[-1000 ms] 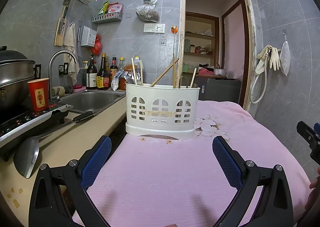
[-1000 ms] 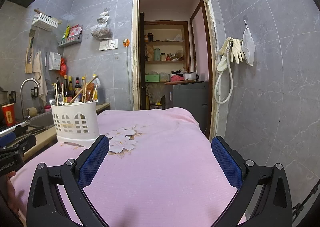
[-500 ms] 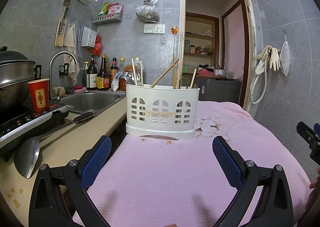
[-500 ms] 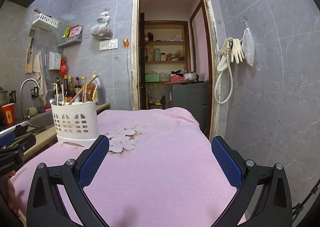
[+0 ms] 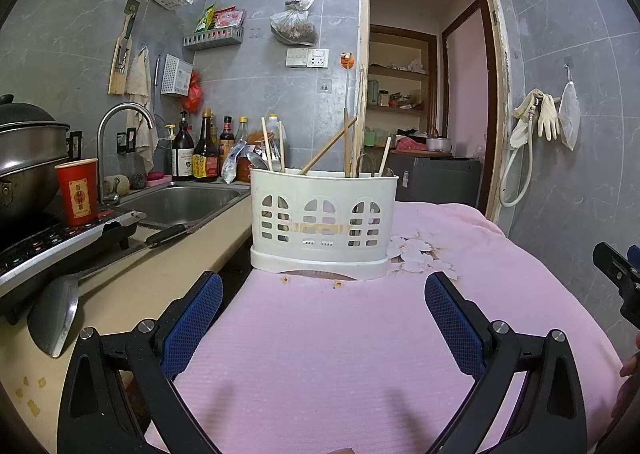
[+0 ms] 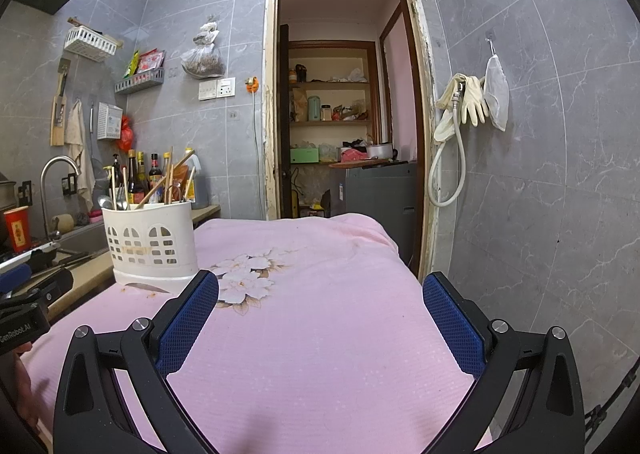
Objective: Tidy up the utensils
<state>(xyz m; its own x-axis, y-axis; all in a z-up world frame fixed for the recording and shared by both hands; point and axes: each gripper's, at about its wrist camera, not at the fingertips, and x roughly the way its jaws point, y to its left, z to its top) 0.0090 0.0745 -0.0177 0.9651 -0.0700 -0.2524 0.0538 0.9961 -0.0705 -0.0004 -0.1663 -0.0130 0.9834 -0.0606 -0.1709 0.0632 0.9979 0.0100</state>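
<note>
A white slotted utensil holder [image 5: 323, 219] stands on the pink cloth [image 5: 320, 334], with wooden chopsticks [image 5: 327, 151] and metal spoons [image 5: 256, 159] standing in it. It also shows in the right wrist view [image 6: 151, 242] at the left. My left gripper [image 5: 323, 294] is open and empty, just in front of the holder above the cloth. My right gripper [image 6: 320, 292] is open and empty, to the right of the holder over the flower print [image 6: 248, 278].
A kitchen counter [image 5: 120, 294] lies left with a spatula [image 5: 56, 310], a stove [image 5: 48, 242], a red paper cup [image 5: 78, 191], a pot [image 5: 28, 149], a sink [image 5: 180, 199] and sauce bottles [image 5: 200, 151]. A doorway [image 6: 340, 113] stands behind; tiled wall on the right.
</note>
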